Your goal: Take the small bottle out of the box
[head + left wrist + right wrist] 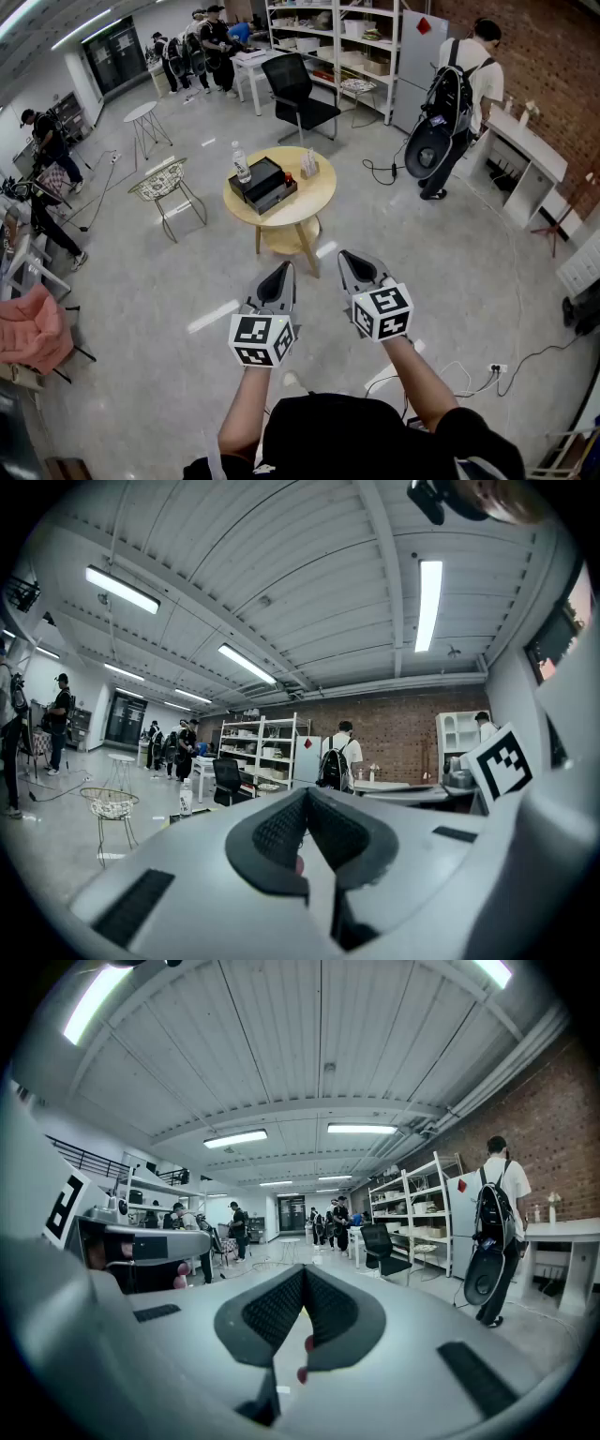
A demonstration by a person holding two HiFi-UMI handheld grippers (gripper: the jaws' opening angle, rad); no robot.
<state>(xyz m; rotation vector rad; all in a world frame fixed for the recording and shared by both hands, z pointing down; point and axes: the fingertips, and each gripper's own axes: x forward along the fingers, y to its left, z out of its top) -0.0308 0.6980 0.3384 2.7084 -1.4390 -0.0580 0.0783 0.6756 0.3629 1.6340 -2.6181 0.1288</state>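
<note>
Floor: pale, glossy floor [169, 309] of a large room; brick wall on the right side.
Shelving: white shelving [323, 37] along the far wall, loaded with boxes; a white fridge [417, 56] stands just to its right.
Bystander: person with a black backpack [464, 103] stands near the fridge, back to the camera. A group of people stands well behind, near the far doors.
Office chair: black office chair [300, 94], between the shelving and the table.
Table: round wooden table [314, 202], mid-floor, straight ahead of both grippers and well apart from them.
Wire chair: pale wire chair [164, 183], just left of the table.
Box: black box [262, 183] lies on the tabletop, near its middle.
Left gripper: left gripper [283, 272] held level and pointed toward the table; in its own view the ribbed pads meet with nothing between them.
Right gripper: right gripper [351, 257] beside the left one, also level; jaws together, empty.
Clear bottle: clear bottle [242, 164] with a white cap, upright on the table, just left of the box.
Small bottle: small bottle [289, 177], red, at the box's right edge; too small to tell whether it sits in the box or just beside it. Neither gripper is near it.
</note>
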